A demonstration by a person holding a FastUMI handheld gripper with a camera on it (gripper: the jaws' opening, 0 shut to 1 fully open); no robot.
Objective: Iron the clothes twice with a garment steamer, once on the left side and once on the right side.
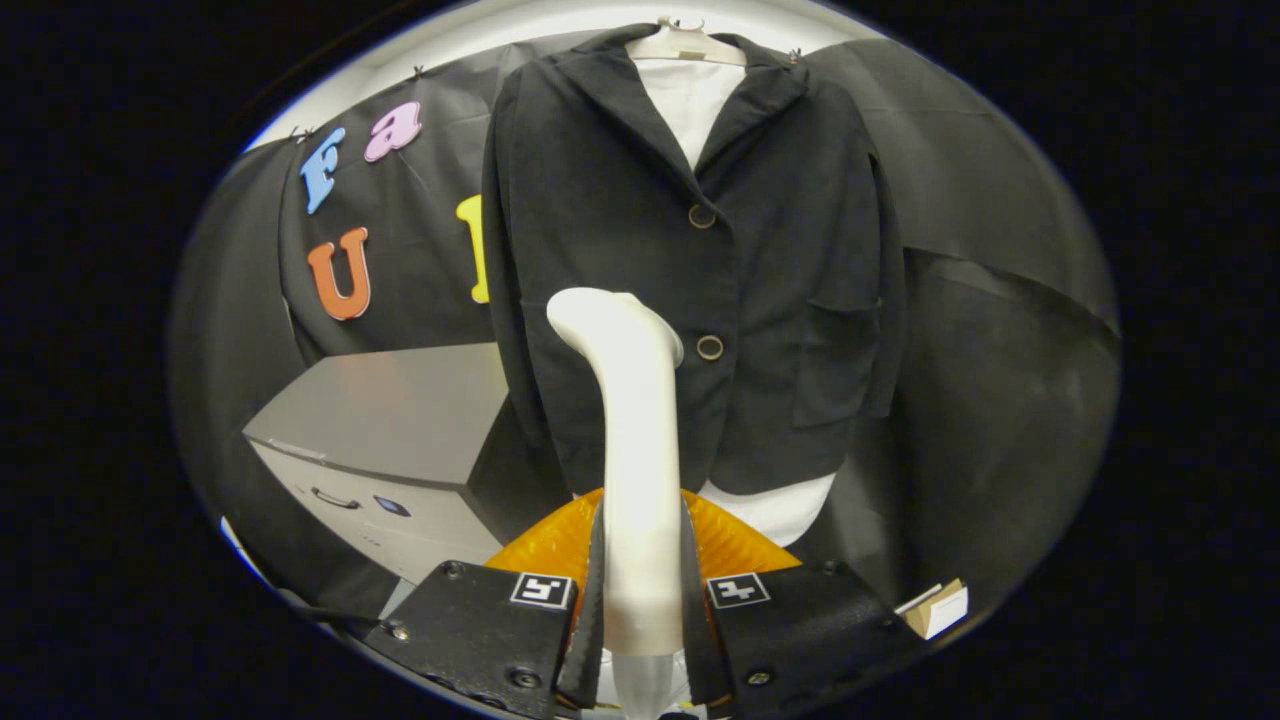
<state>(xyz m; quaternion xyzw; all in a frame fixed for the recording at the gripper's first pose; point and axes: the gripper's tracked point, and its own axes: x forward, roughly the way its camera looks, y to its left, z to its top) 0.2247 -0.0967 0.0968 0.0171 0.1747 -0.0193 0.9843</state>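
Observation:
A black jacket [640, 230] with two buttons hangs on a white hanger [686, 42] over a white shirt [692, 105], straight ahead of me. My gripper [640, 590] is shut on the white garment steamer [635, 420], both fingers pressing its handle. The steamer rises upright from between the fingers, and its curved head [590, 310] points left, in front of the jacket's lower left panel near the lower button [710, 347]. Whether the head touches the cloth cannot be told. An orange translucent part [555, 540] shows behind the fingers at the steamer's base.
A grey cabinet [390, 430] with a drawer handle stands to the left, below the jacket's sleeve. Black cloth covers the booth wall behind and to the right. A small cardboard box [935, 605] lies low on the right.

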